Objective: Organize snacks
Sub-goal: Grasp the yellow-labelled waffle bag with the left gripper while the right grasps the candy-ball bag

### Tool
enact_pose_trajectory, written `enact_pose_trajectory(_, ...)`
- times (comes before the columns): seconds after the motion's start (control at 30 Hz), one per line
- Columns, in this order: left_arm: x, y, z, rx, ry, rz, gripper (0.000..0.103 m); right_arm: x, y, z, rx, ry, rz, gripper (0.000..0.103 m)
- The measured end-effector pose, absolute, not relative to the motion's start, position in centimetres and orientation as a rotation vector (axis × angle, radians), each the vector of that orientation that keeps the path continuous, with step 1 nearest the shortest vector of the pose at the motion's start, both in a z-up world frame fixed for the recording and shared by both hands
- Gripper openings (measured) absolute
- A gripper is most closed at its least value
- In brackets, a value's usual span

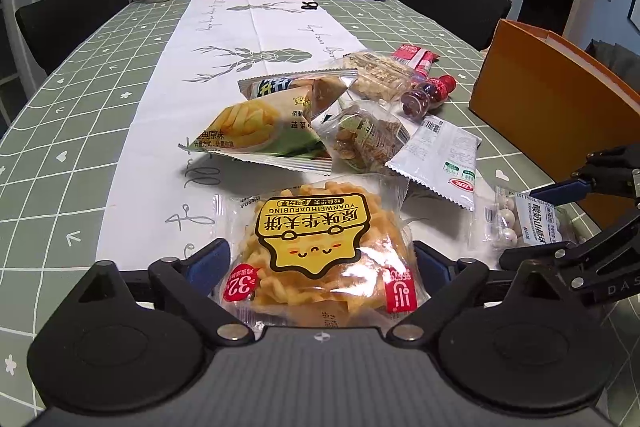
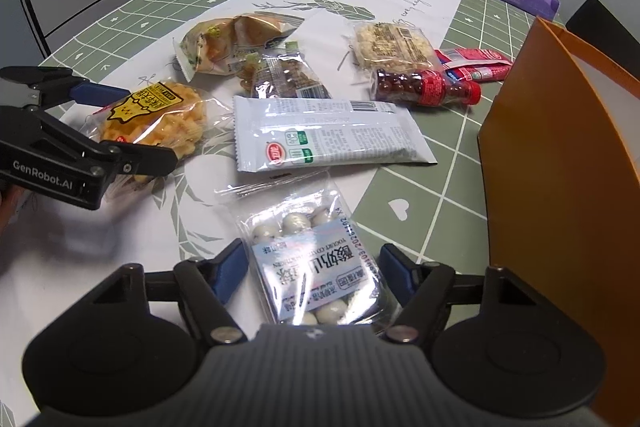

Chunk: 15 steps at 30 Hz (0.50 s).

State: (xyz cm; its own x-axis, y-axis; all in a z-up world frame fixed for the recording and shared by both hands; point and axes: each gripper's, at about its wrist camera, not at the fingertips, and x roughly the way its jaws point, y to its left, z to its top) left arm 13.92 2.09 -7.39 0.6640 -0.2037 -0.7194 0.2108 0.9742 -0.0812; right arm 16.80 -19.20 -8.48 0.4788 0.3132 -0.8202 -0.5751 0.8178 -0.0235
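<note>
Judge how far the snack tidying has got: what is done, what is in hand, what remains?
Done: nothing visibly; no view shows inside the orange box. In hand: the left gripper straddles the waffle pack, the right gripper the yogurt-ball pack. Left: fries bag, white pack, red bottle.

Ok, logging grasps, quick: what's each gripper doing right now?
Left gripper: open, fingers either side of the yellow waffle snack pack, not clamped.
Right gripper: open, straddling the yogurt ball packet.
</note>
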Motion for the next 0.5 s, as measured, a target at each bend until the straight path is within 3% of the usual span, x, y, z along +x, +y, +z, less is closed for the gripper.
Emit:
enact_pose_trajectory(0.03, 13.7, 2.1, -7.3, 0.009, 0.805, -0.239, 0.097, 16.7, -19.1, -8.4, -0.324, 0.921, 0.556, 0.068)
enact_pose_trajectory(0.13, 13.1, 1.9, -6.9, 0.019, 0.798, -0.250, 0.094, 16.2, -19.0, -8.3, -0.354, 0.917, 0.562, 0.067)
enact_pose_trajectory(0.5, 11.4, 2.2, -5.9, -0.003, 0.780, -0.283, 0.091, 15.3, -19.1, -7.9, -0.377, 0.929, 0.567, 0.064)
